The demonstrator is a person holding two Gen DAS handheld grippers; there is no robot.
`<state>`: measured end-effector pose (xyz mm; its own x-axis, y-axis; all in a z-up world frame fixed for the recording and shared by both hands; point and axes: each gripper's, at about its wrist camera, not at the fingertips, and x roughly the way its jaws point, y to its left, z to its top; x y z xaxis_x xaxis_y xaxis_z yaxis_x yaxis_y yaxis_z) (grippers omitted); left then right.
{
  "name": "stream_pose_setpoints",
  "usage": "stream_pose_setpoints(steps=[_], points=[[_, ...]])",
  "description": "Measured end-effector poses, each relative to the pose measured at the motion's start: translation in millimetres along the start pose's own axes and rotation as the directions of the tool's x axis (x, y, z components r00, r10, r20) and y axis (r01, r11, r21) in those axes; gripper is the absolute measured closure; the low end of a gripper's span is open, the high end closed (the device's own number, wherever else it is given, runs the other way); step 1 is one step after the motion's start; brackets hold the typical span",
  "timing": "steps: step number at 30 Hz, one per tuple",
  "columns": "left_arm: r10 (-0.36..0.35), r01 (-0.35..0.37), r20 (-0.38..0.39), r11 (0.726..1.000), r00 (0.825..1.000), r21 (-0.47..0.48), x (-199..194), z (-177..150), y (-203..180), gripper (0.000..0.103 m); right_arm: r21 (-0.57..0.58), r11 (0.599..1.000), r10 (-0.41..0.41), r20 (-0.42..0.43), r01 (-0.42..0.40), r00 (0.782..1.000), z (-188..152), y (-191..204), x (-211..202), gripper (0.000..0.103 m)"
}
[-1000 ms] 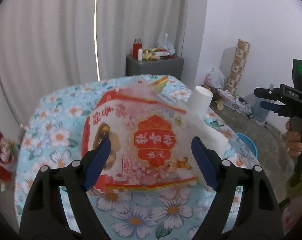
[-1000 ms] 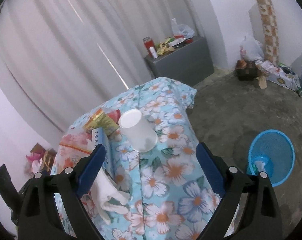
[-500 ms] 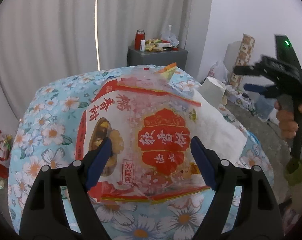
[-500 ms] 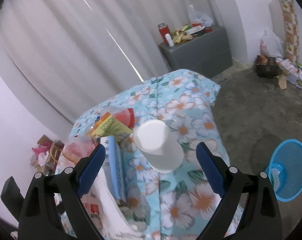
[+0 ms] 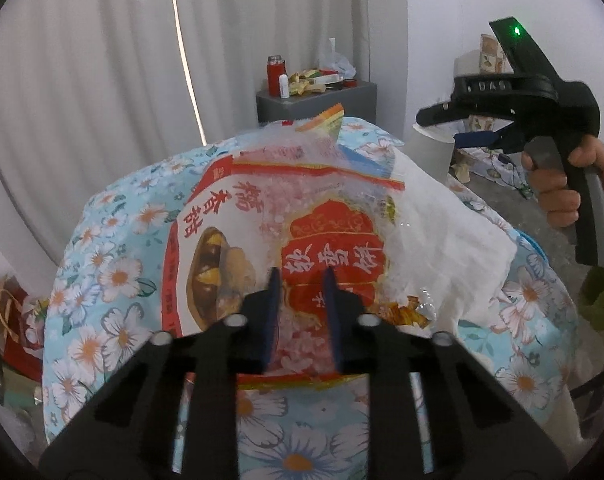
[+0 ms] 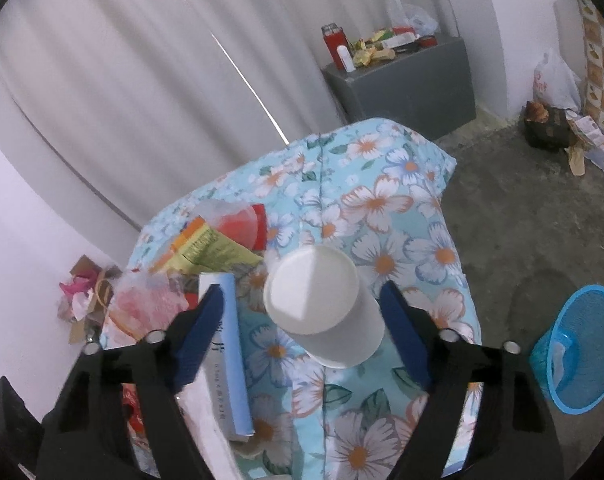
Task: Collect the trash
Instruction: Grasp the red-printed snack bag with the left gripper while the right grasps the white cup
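Observation:
A red and white plastic snack bag (image 5: 333,208) lies on the flowered table (image 5: 114,264). My left gripper (image 5: 300,276) is closing on its near part, and the two pads pinch the plastic between them. A white crumpled tissue (image 5: 441,232) lies under the bag's right side. An upside-down white paper cup (image 6: 317,300) stands near the table's edge. My right gripper (image 6: 302,290) straddles it with its jaws closing. Its left pad still stands off the cup wall. In the left wrist view the right gripper (image 5: 441,126) reaches the cup (image 5: 429,152) from the right, held by a hand (image 5: 557,196).
Left of the cup lie a blue and white box (image 6: 230,352), a yellow-green wrapper (image 6: 214,248) and a red lid (image 6: 250,224). A blue mesh basket (image 6: 577,348) stands on the floor at the right. A grey cabinet (image 6: 413,80) with clutter stands at the back.
My left jaws went from wide apart to narrow, pinching the snack bag. The right gripper moved in over the table until the cup stood between its fingers, and its jaws narrowed a little.

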<state>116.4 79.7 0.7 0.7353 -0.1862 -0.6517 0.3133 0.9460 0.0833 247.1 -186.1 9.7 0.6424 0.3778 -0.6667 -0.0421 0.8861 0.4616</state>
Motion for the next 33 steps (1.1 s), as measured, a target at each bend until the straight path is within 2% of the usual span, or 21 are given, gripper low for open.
stream_pose_setpoints(steps=[2, 6, 8, 11, 16, 20, 24, 27, 30, 32, 33], points=[[-0.007, 0.007, 0.002, 1.000, 1.000, -0.011, -1.3, -0.6, 1.9, 0.101, -0.001, 1.000, -0.010, -0.009, 0.010, 1.000, -0.8, -0.9, 1.9, 0.043], [-0.030, 0.031, 0.025, 0.999, 0.999, -0.025, -6.9, 0.7, 5.0, 0.101, -0.011, 1.000, -0.026, -0.015, 0.025, 1.000, -0.6, -0.7, 3.0, 0.054], [-0.045, 0.046, 0.045, 0.999, 0.998, -0.022, -11.5, 0.9, 4.1, 0.101, -0.017, 0.999, -0.033, -0.014, 0.032, 0.999, -0.5, 0.0, 1.8, 0.067], [-0.079, 0.079, 0.069, 0.997, 0.995, -0.007, -17.5, 0.0, -1.1, 0.100, -0.014, 0.999, -0.035, -0.013, 0.035, 0.999, 0.3, -1.0, -0.2, 0.074], [-0.075, 0.072, 0.061, 0.997, 0.995, 0.038, -14.9, -0.4, -9.8, 0.097, -0.005, 1.000, -0.018, -0.003, 0.018, 1.000, 0.2, -3.6, -4.5, 0.071], [-0.075, 0.073, 0.059, 0.997, 0.995, 0.033, -13.7, 1.1, -8.1, 0.097, -0.030, 0.999, -0.011, 0.011, 0.012, 1.000, 0.5, -1.8, -5.7, 0.042], [-0.074, 0.072, 0.065, 0.997, 0.995, 0.025, -16.3, 2.0, -7.2, 0.094, -0.084, 0.996, -0.035, -0.021, 0.034, 0.999, 3.6, 7.7, 6.2, 0.028], [-0.089, 0.088, 0.068, 0.996, 0.994, 0.019, -18.7, 1.6, -6.0, 0.086, -0.111, 0.991, -0.087, -0.058, 0.080, 0.995, 4.6, 11.7, 24.1, 0.027], [-0.112, 0.110, 0.065, 0.993, 0.992, 0.028, -21.9, 0.2, -7.7, 0.079, -0.116, 0.989, -0.104, -0.067, 0.096, 0.992, 3.9, 11.4, 34.5, 0.028], [-0.123, 0.120, 0.062, 0.992, 0.990, 0.047, -24.1, -1.2, -10.4, 0.075, -0.105, 0.989, -0.110, -0.065, 0.103, 0.992, 3.7, 9.4, 35.8, 0.042], [-0.126, 0.123, 0.060, 0.991, 0.990, 0.053, -24.7, -2.0, -11.9, 0.071, -0.093, 0.990, -0.108, -0.062, 0.102, 0.992, 3.8, 7.5, 34.6, 0.042]])
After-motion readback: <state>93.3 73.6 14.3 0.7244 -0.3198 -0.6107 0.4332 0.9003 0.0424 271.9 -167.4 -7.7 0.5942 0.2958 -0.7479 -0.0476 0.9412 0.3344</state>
